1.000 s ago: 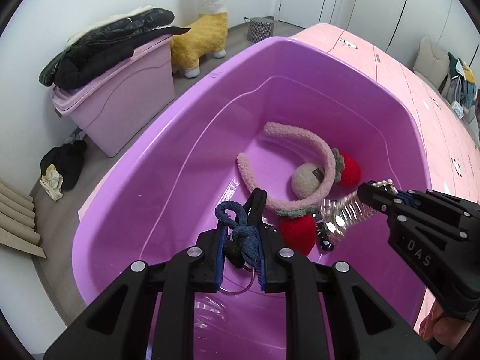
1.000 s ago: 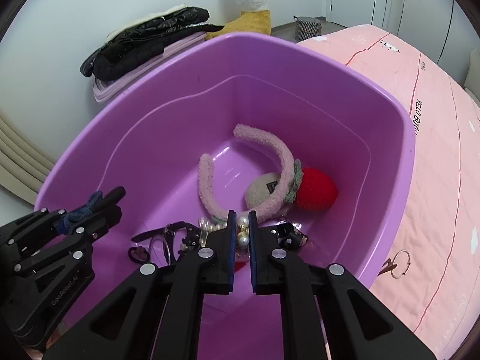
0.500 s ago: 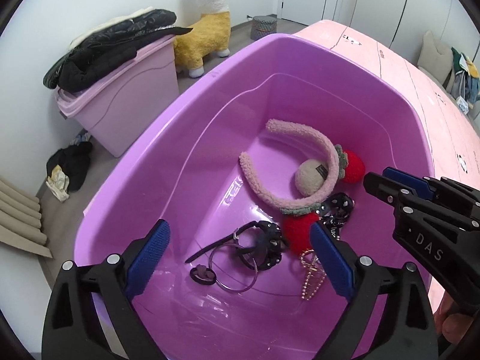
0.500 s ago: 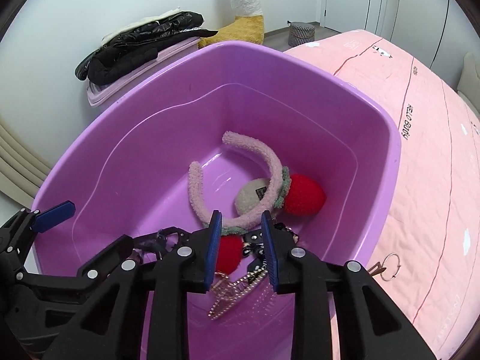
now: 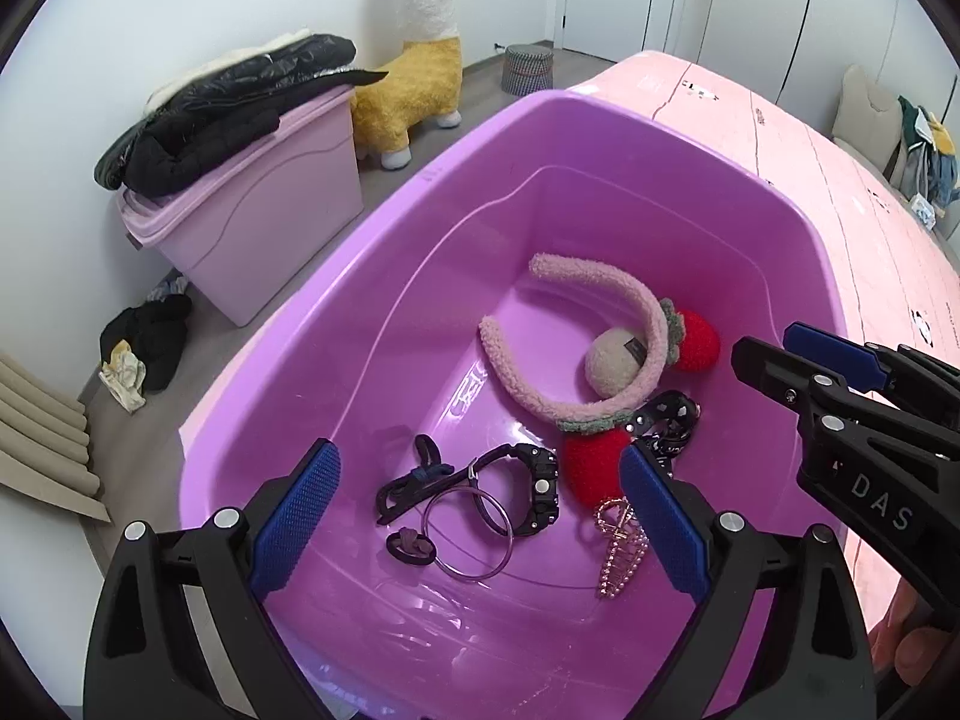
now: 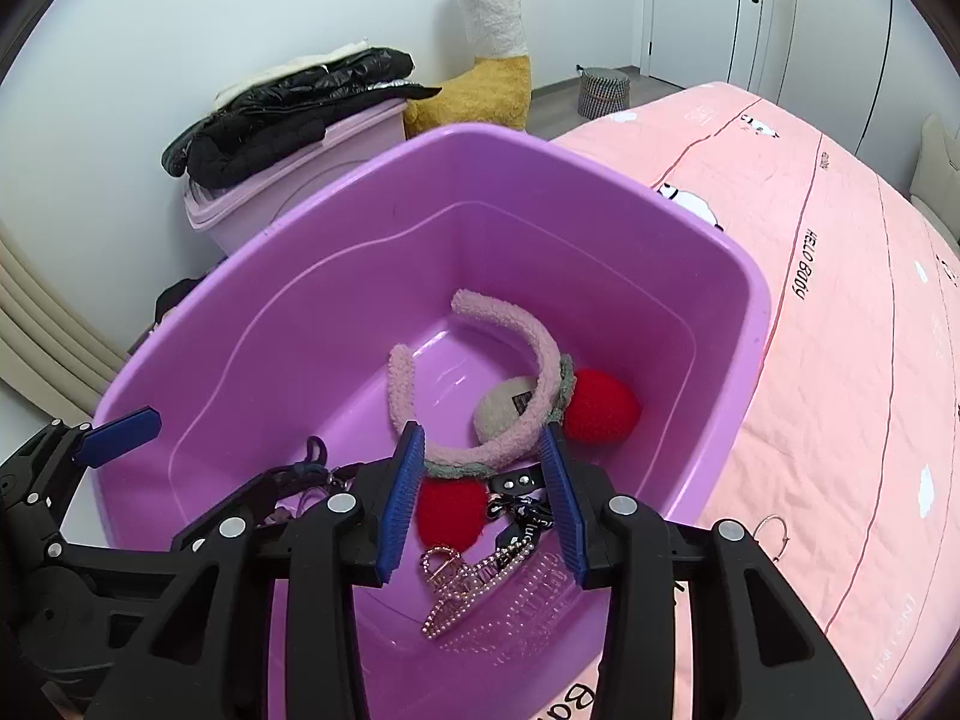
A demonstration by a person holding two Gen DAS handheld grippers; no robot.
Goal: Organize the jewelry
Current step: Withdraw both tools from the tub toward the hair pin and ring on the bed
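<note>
While the jewelry is lying in the near end of the purple tub [image 5: 600, 138], I am judging how each piece will handle. I am reading the rhinestone hair clip [image 5: 618, 546] as light, stiff and snag-prone, best pinched across its spine; the thin ring bangle [image 5: 471, 534] looks slippery, the black watch [image 5: 537, 489] firmer at its case, and the fuzzy pink headband [image 5: 591, 336] soft and springy. My left gripper [image 5: 474, 525] is hovering spread wide over the watch and bangle, holding nothing. My right gripper [image 6: 483, 501] is standing partly apart, its jaws having just been opening, with nothing pinched between them. Only the left view is showing the bangle, watch and dark hair ties [image 5: 414, 477]; only the right view is showing a hoop [image 6: 774, 534] lying on the pink bedspread [image 6: 840, 360], right of the tub.
</note>
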